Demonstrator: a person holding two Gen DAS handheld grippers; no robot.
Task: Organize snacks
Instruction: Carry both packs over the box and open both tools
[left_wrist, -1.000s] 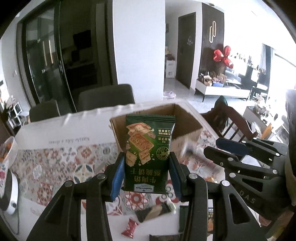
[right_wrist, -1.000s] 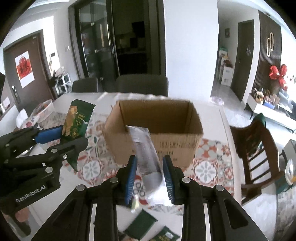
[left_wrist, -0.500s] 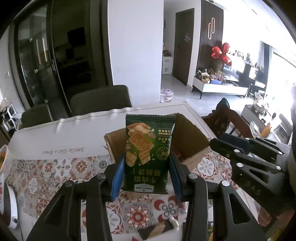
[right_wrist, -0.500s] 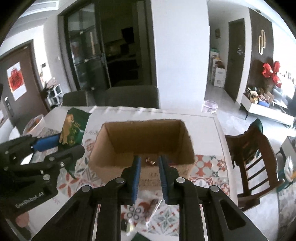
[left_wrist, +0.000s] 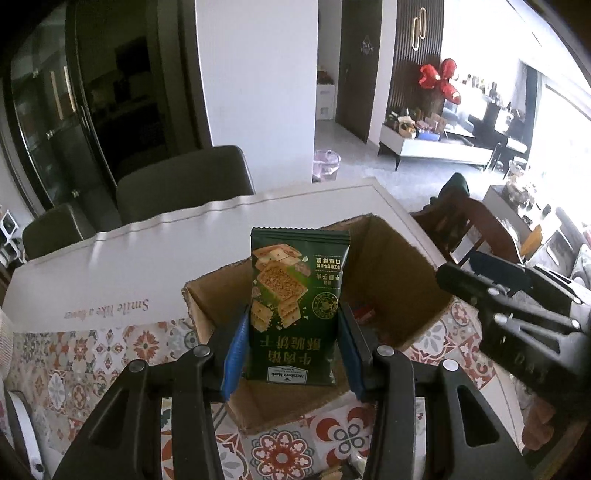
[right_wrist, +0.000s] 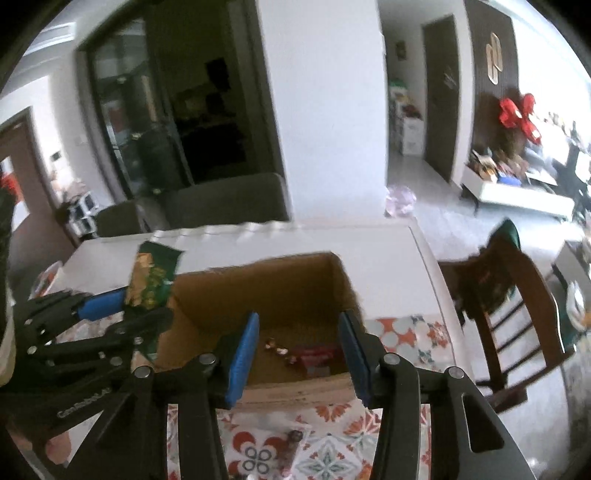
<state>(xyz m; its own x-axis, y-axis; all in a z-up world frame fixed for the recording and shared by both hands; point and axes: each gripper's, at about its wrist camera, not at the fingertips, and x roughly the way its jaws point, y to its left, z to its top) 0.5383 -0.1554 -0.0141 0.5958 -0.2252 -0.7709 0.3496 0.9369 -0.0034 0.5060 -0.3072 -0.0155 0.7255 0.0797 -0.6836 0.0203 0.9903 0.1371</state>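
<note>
Right gripper (right_wrist: 299, 354) dropped its clear wrapper: jaws were clamped, now spread wide and empty over the cardboard box (right_wrist: 258, 295). Left gripper (left_wrist: 291, 347) carried the green cracker pack (left_wrist: 295, 306) from short of the box to above its opening.

Table: a white table (left_wrist: 258, 214) with chairs along its far edge and one at its right side.
Cover: a patterned cloth (left_wrist: 85, 354) with red, orange and grey tile motifs lies over the near part of the table; the far part is bare white, with the printed words "Smile like a flower" near the cloth's edge.
Box: an open cardboard box (left_wrist: 399, 266) stands on the cloth, flaps up; small wrapped snacks (right_wrist: 306, 356) lie on its floor.
In front of the box: a clear wrapper (right_wrist: 280, 439) lies flat on the cloth, blurred.
Left edge: a white object (left_wrist: 22, 424), partly cut off.
</note>
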